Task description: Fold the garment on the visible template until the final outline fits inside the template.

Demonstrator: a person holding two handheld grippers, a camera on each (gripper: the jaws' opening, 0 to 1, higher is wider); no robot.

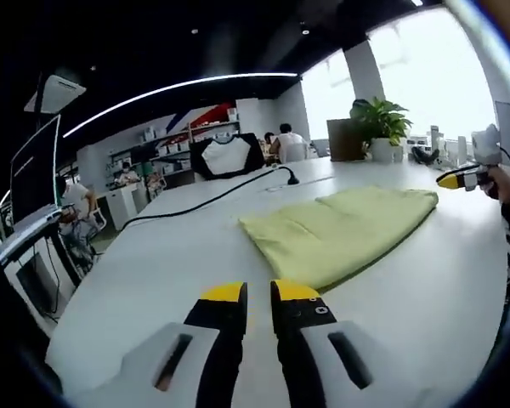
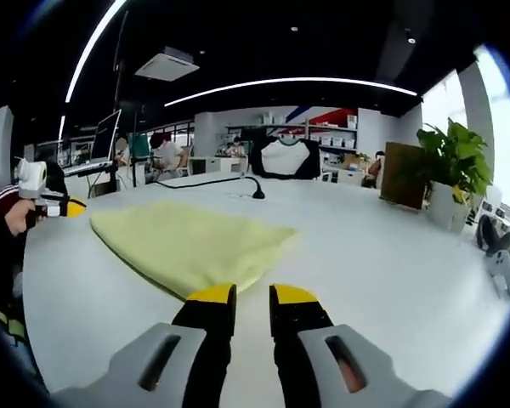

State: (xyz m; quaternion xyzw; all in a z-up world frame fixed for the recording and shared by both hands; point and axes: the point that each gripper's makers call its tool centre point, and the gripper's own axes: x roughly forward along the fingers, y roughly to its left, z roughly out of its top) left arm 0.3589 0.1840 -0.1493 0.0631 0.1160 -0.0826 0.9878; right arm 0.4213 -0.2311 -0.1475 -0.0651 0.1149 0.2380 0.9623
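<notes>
A yellow-green garment (image 1: 340,234) lies folded into a rough rectangle on the white table (image 1: 153,280). It spreads just beyond and right of my left gripper (image 1: 259,293), whose yellow-tipped jaws stand nearly together with nothing between them. In the right gripper view the garment (image 2: 191,242) lies ahead and to the left. My right gripper (image 2: 253,297) hovers at its near corner, jaws close together and holding nothing. The right gripper (image 1: 459,178) is also seen past the cloth's far end, held by a hand. The left gripper (image 2: 64,206) is seen at the cloth's left end.
A black cable (image 1: 212,197) runs across the table behind the garment to a small black stand (image 2: 257,194). A potted plant (image 1: 378,127) stands at the far table edge. A monitor (image 1: 34,174) and people at desks are beyond the table.
</notes>
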